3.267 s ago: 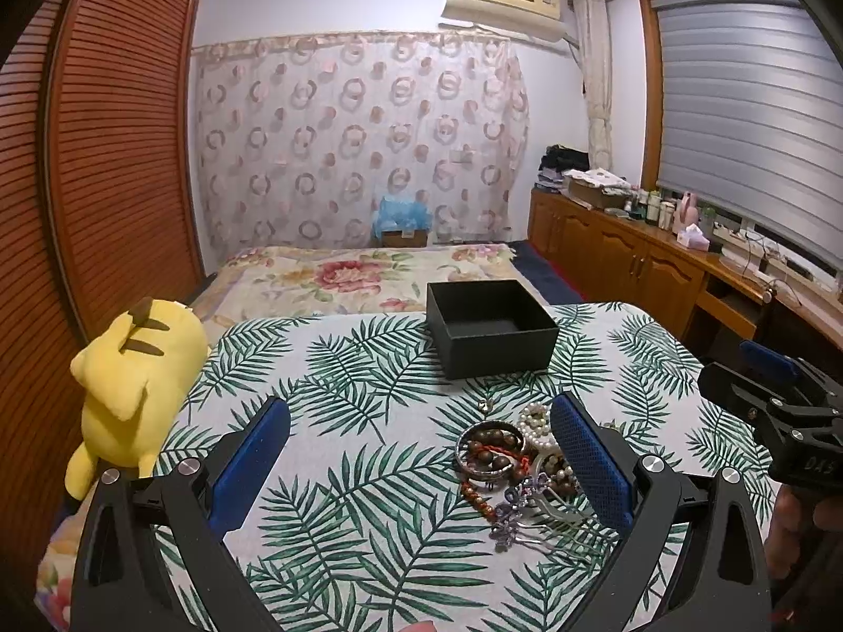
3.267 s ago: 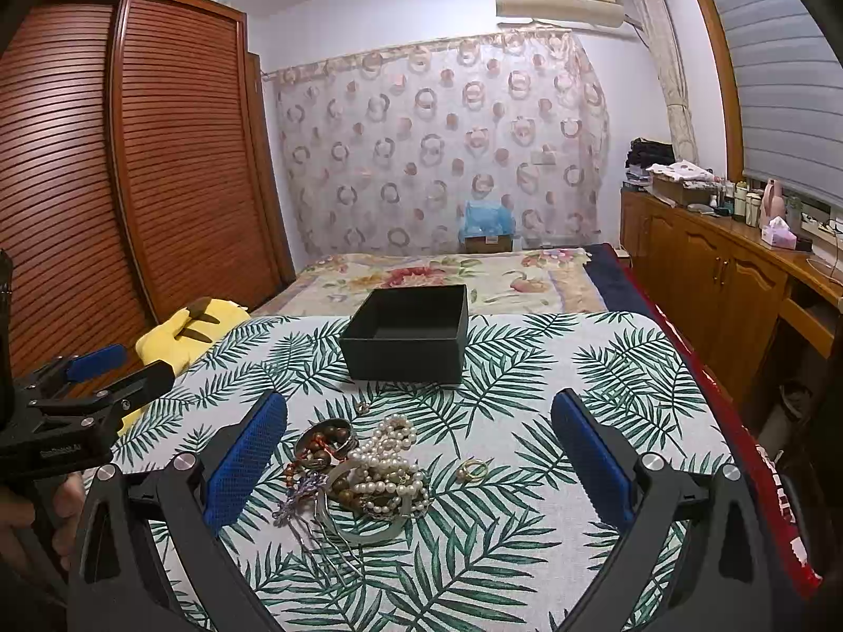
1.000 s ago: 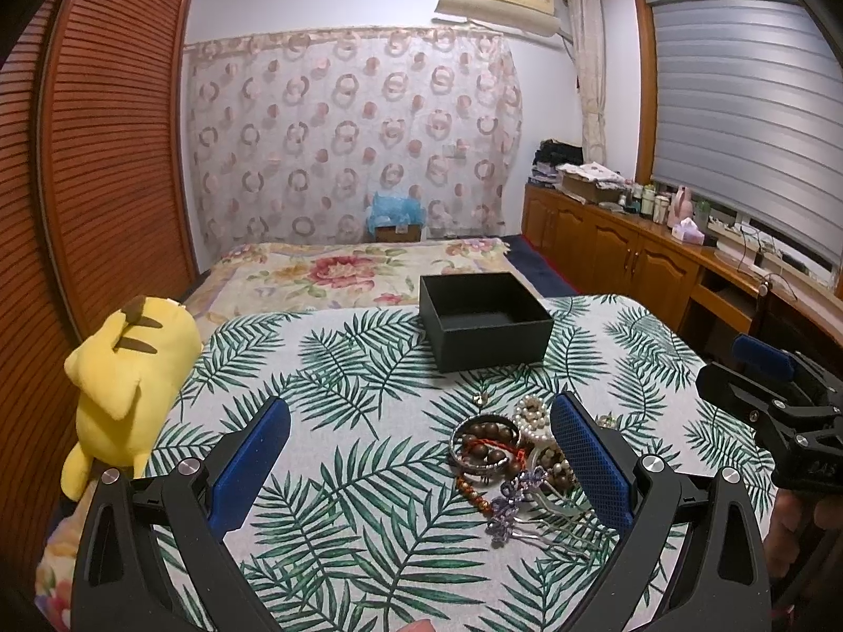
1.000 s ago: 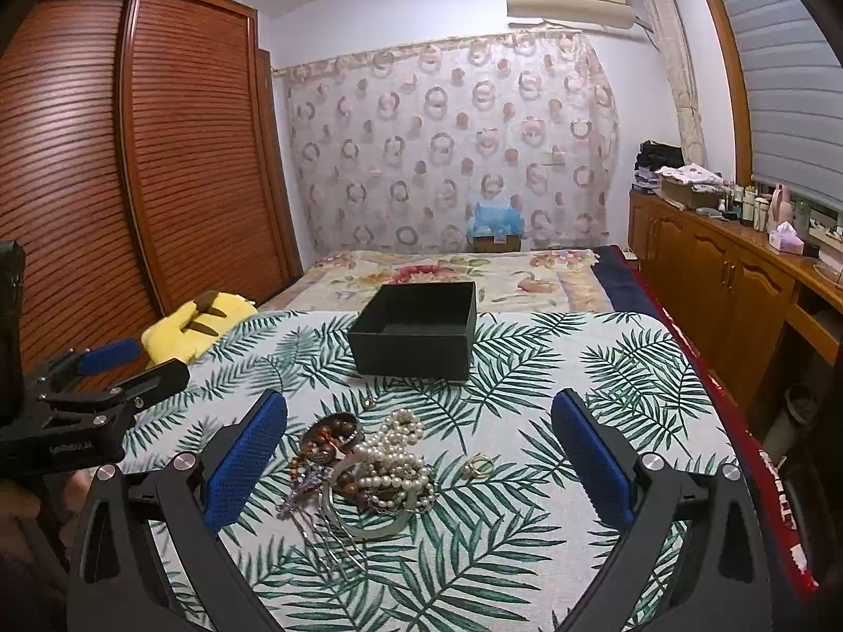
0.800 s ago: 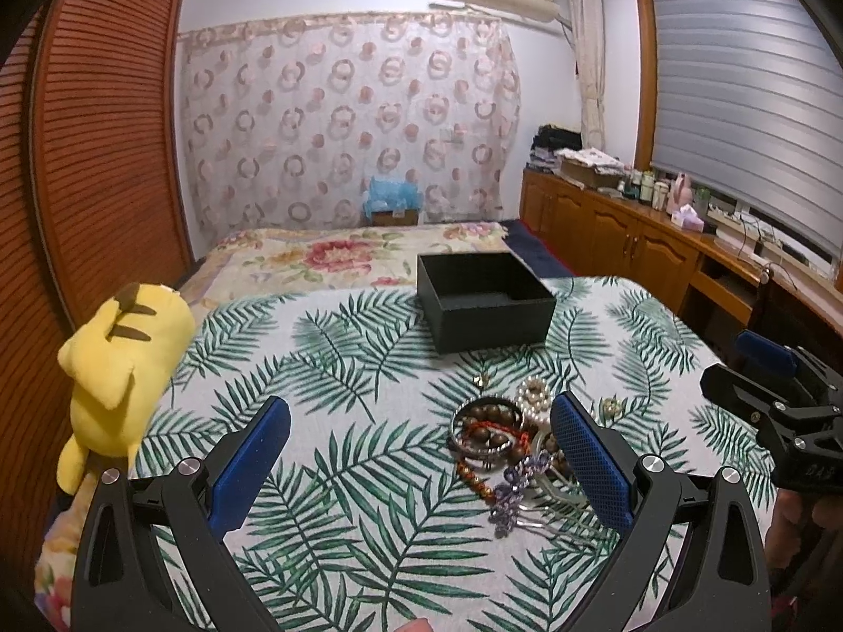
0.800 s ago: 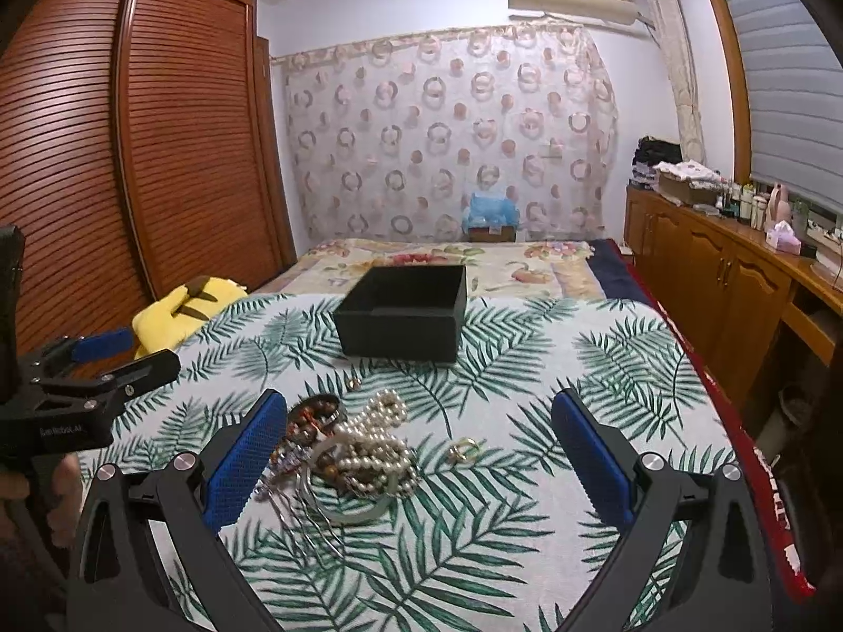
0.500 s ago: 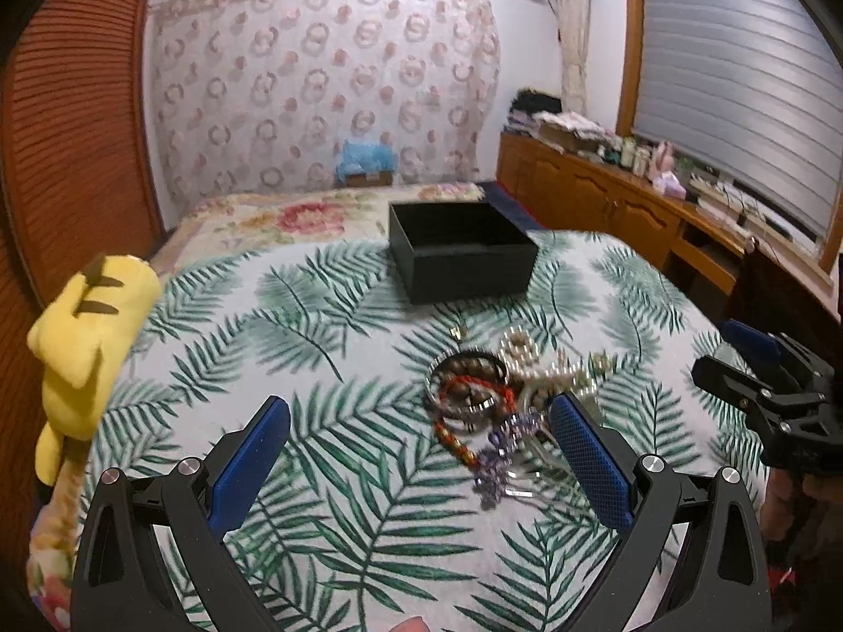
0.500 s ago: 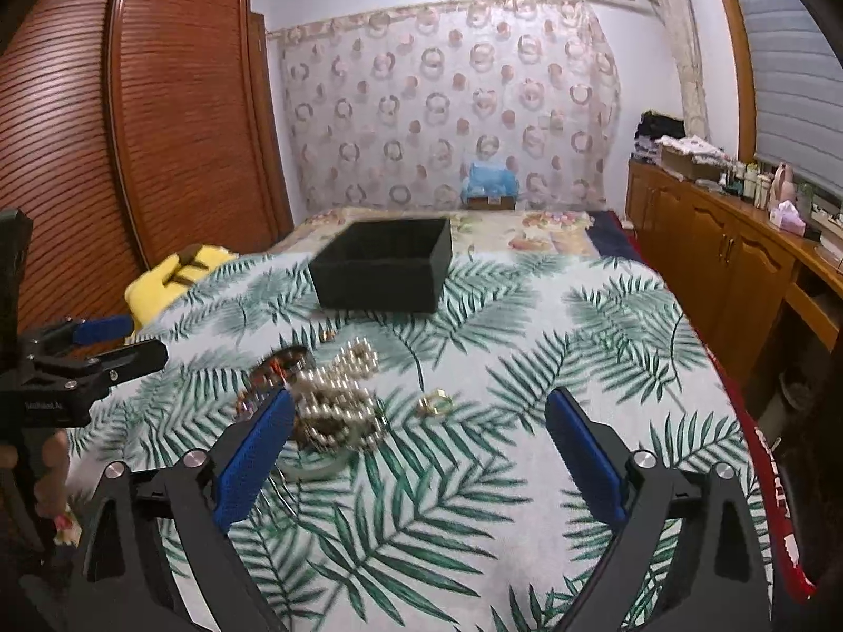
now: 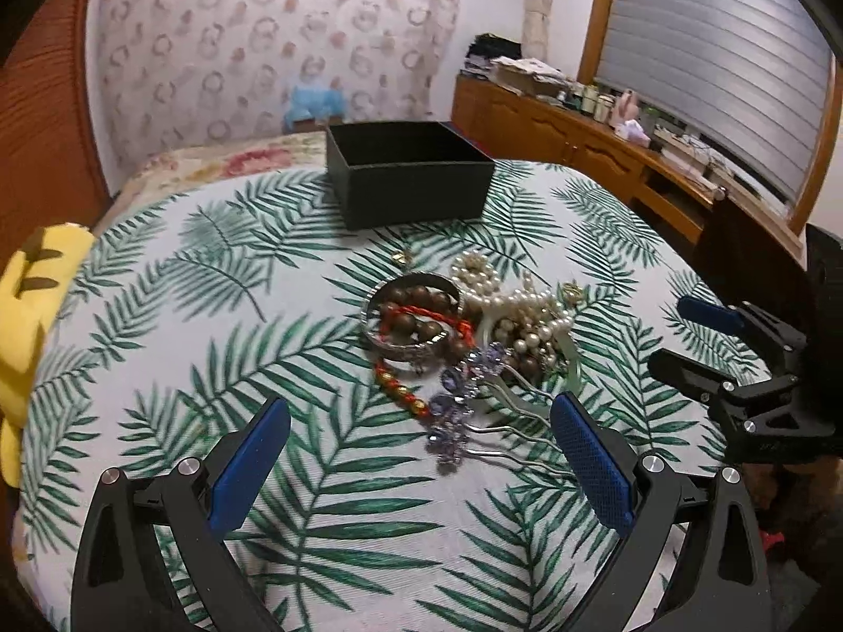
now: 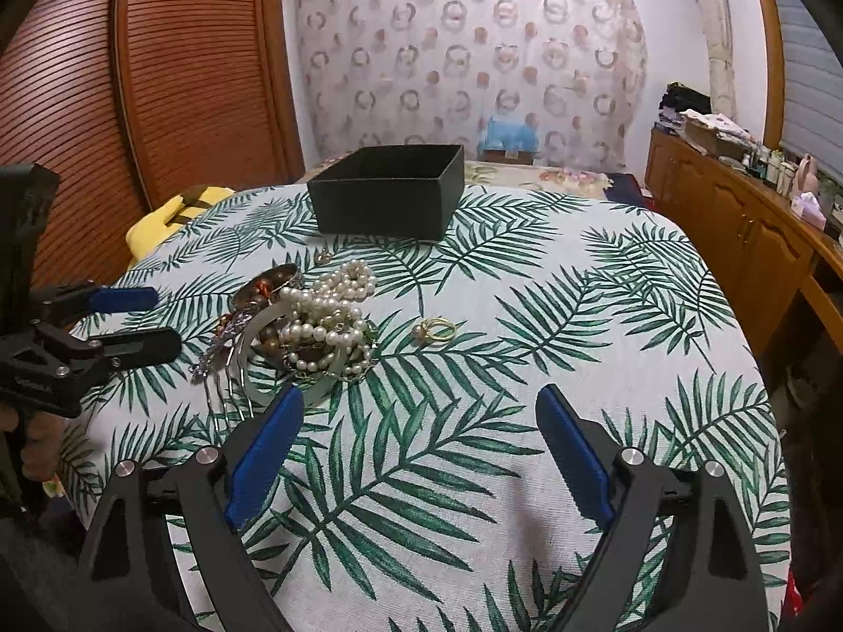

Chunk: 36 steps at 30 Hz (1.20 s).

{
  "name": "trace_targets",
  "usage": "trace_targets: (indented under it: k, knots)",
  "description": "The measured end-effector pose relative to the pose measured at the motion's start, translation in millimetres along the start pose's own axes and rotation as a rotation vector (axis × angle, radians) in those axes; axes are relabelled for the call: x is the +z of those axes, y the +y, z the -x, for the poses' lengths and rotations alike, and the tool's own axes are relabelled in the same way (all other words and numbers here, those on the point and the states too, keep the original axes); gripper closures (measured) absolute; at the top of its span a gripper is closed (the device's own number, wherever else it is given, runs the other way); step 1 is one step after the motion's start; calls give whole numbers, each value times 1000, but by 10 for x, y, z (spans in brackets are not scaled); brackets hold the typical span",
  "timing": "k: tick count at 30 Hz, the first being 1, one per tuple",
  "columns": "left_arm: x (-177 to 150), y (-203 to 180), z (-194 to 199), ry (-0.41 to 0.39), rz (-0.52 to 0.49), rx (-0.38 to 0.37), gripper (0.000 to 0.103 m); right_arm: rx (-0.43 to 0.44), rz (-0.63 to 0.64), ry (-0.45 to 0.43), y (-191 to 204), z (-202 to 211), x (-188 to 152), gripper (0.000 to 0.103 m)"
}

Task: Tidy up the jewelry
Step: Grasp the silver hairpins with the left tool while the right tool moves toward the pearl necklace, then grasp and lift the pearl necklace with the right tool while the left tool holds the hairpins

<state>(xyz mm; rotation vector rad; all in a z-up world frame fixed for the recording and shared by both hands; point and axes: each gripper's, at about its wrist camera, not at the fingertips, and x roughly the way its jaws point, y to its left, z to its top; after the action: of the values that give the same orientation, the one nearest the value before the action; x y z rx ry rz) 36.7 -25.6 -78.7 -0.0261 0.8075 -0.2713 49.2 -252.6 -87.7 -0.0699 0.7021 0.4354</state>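
A tangle of jewelry (image 9: 474, 326) (image 10: 311, 321) lies mid-table on the palm-leaf cloth: a silver bangle (image 9: 416, 316) with wooden beads, a pearl necklace (image 9: 527, 310), and a purple hairpin (image 9: 453, 411). A gold ring (image 10: 437, 329) lies apart to its right. Behind stands an open black box (image 9: 411, 184) (image 10: 384, 205). My left gripper (image 9: 419, 411) hovers open just before the hairpin. My right gripper (image 10: 419, 395) is over bare cloth near the ring, its jaws wide but closing with nothing between them.
A yellow plush toy (image 9: 26, 316) (image 10: 168, 216) sits at the table's left edge. A bed lies beyond the box, a wooden cabinet (image 10: 737, 221) runs along the right wall, and a slatted wardrobe is on the left. A small earring (image 9: 401, 258) lies before the box.
Both grippers have sunk and tipped down towards the table, so the jewelry looms nearer. The right fingers stand slightly narrower. Nothing has been picked up.
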Motion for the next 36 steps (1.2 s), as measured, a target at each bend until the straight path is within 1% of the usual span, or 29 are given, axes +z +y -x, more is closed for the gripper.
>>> trace_targets:
  k: [1, 2, 3, 7, 8, 9, 13, 15, 18, 22, 24, 25, 26, 30, 33, 36]
  knots:
    - [1, -3, -24, 8, 0, -11, 11, 3, 2, 1, -1, 1, -5, 12]
    - [2, -6, -45, 14, -1, -18, 20, 8, 4, 2, 7, 1, -10, 12]
    - [2, -11, -81, 30, -4, -29, 28, 14, 4, 2, 7, -2, -15, 12]
    - [-7, -38, -187, 68, -6, -55, 41, 27, -4, 4, 2, -9, -23, 12]
    - [-7, -46, -211, 77, -6, -58, 48, 29, -6, 4, 1, -10, -24, 12]
    - [-12, -49, -232, 82, -6, -59, 51, 31, -9, 6, -2, -14, -24, 12]
    - [7, -15, -269, 96, 20, -70, 58, 34, -3, 7, 9, -12, -24, 12]
    - [21, 20, -292, 102, 43, -79, 67, 34, -1, 6, 10, -12, -22, 12]
    - [29, 53, -321, 102, 62, -75, 68, 37, -2, 9, 15, -16, -24, 12]
    - [44, 37, -331, 101, 50, -66, 69, 37, 7, 16, 39, -32, -20, 12]
    - [46, 18, -313, 95, 35, -59, 79, 34, 11, 19, 45, -39, -20, 12]
    - [47, 7, -291, 86, 26, -52, 82, 34, 11, 18, 45, -40, -23, 12]
    - [46, -2, -271, 80, 21, -51, 87, 34, 10, 18, 40, -37, -25, 12]
    - [32, -15, -210, 63, -8, -23, 95, 34, 9, 20, 41, -49, -21, 12]
    - [14, 8, -147, 47, -12, -22, 98, 33, 10, 21, 37, -48, -21, 12]
    - [-10, 12, -97, 32, -16, -16, 98, 28, 16, 24, 37, -53, -22, 12]
